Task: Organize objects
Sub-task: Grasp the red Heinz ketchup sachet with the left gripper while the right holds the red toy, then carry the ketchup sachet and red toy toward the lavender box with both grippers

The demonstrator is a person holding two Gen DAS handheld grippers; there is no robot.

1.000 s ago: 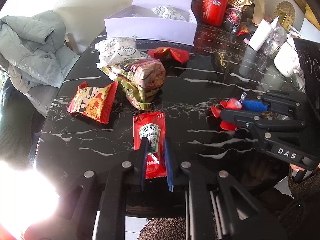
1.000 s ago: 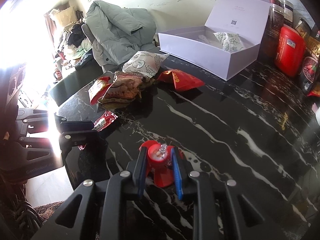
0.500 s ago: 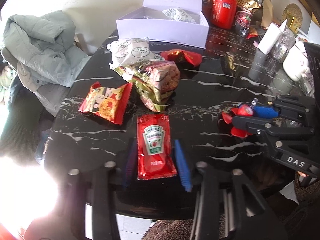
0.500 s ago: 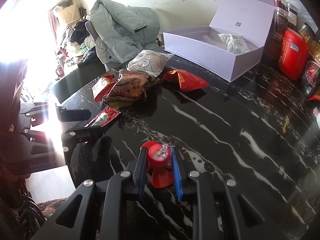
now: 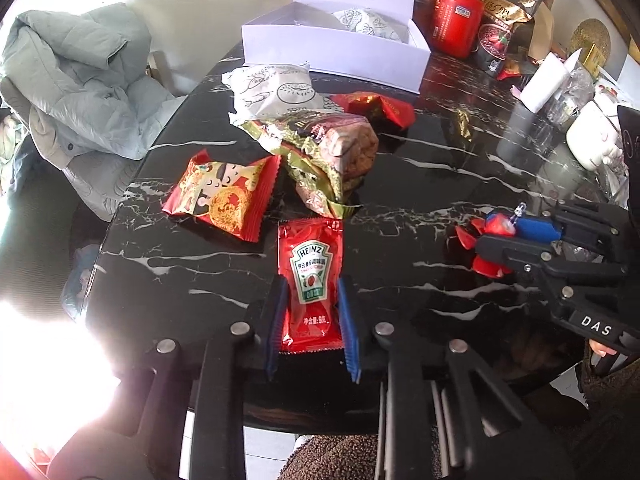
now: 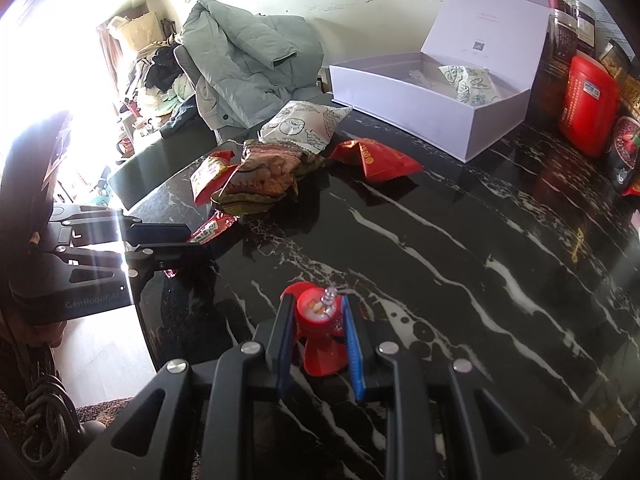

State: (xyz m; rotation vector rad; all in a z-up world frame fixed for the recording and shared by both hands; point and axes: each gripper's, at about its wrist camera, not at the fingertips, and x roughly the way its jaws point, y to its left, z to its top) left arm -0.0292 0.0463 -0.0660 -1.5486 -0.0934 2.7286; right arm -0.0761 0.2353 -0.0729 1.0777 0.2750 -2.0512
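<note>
table (image 5: 420, 168): black marble w/ white veins, fills both views
jacket (image 5: 76, 92): grey-green puffer, heaped at 10 o'clock off table edge in left view
box (image 5: 336, 46): white, lid up, at 12 o'clock in left view; patterned white pouch lying inside
red canister (image 5: 456, 20): at 1 o'clock, just right of box, dark snack bags beside it
white pouch (image 5: 276, 90): at 11-12 o'clock, in front of box, touching gold-green bag
gold-green bag (image 5: 328, 156): centre of pile, crumpled
red snack pkt (image 5: 224, 196): at 10 o'clock of ketchup, just beside gold-green bag
red-gold pkt (image 6: 376, 158): at 12 o'clock in right view, near pile
ketchup sachet (image 5: 311, 284): Heinz, flat on table, lower half between L pads
L gripper (image 5: 312, 316): jaws closing, pads at sachet's side edges, cannot tell if pressing
red toy (image 6: 320, 328): small, clear knob on top
R gripper (image 6: 318, 340): clamped tight on red toy, at 3 o'clock in left view
</note>
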